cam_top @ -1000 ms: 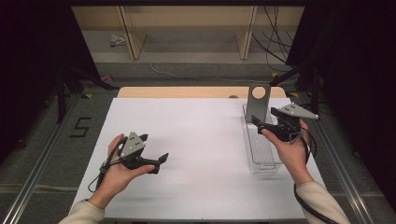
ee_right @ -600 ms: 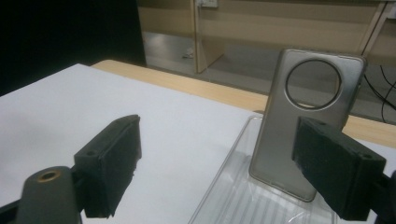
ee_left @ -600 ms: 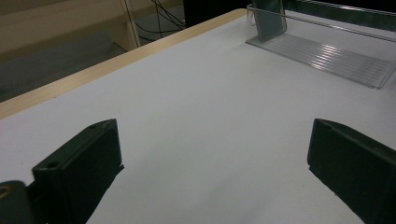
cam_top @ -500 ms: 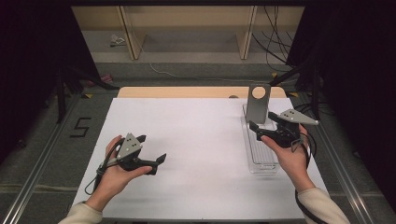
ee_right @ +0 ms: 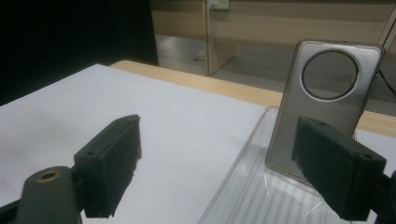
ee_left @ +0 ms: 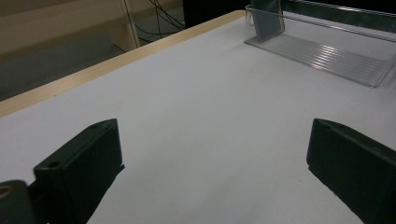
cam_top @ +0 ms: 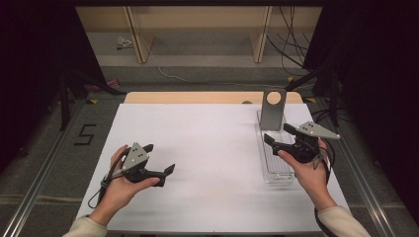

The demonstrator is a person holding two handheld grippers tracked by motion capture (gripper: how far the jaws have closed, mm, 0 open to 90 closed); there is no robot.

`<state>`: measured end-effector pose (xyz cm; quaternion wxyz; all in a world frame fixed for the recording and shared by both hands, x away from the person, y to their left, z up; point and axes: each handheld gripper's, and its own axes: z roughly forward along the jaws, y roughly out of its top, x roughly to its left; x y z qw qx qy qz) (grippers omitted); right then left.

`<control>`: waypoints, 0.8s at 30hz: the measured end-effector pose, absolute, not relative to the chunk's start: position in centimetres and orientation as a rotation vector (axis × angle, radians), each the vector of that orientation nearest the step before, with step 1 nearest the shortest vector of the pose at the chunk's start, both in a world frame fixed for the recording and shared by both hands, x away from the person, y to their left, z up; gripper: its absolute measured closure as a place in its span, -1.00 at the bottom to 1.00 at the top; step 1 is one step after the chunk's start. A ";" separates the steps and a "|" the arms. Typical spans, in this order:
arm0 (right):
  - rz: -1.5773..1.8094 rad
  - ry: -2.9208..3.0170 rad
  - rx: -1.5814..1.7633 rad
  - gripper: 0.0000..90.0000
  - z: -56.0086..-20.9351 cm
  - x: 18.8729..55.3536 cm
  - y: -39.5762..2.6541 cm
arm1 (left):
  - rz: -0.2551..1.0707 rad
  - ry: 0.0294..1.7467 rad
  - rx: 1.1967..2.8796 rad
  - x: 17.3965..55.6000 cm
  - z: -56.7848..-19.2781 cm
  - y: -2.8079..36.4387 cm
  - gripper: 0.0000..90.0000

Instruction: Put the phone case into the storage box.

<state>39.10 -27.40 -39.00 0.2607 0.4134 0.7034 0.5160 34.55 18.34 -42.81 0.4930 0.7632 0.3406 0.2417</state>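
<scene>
We work at a white table (cam_top: 207, 148) whose far edge shows a strip of bare wood. On its right side lies a clear plastic tray (cam_top: 274, 165), long and shallow, running from near to far. At the tray's far end a grey phone case (cam_top: 273, 109) stands upright, leaning a little, its round camera hole near the top; the rest of the tray is bare.

Our right gripper (cam_top: 280, 137) hangs over the tray, near the case but not touching it, jaws spread wide and pointed at it. In the right gripper view the case (ee_right: 322, 112) sits just past the right jaw rather than between the two. Our left gripper (cam_top: 159, 161) rests low over the near left of the table, well apart from the tray, jaws also spread and holding nothing.

We judge the main risk to be the off-centre approach: if we close now, one jaw could strike the case's edge and tip it flat. The tray is light, too, and a push on its wall could slide it.
</scene>
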 end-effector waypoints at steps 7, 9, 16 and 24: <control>1.391 1.913 1.100 -0.63 -39.2 38.4 -27.5 | 0.588 0.826 1.850 34.4 -42.9 18.4 -0.93; 1.385 1.920 1.096 -0.63 -39.3 38.3 -27.5 | 0.589 0.825 1.851 34.3 -42.9 18.5 -0.93; 1.373 1.943 1.069 -0.63 -39.5 37.7 -27.4 | 0.590 0.825 1.849 34.2 -43.0 18.5 -0.93; 1.369 1.954 1.065 -0.63 -39.8 37.3 -27.6 | 0.592 0.824 1.846 34.1 -43.0 18.6 -0.93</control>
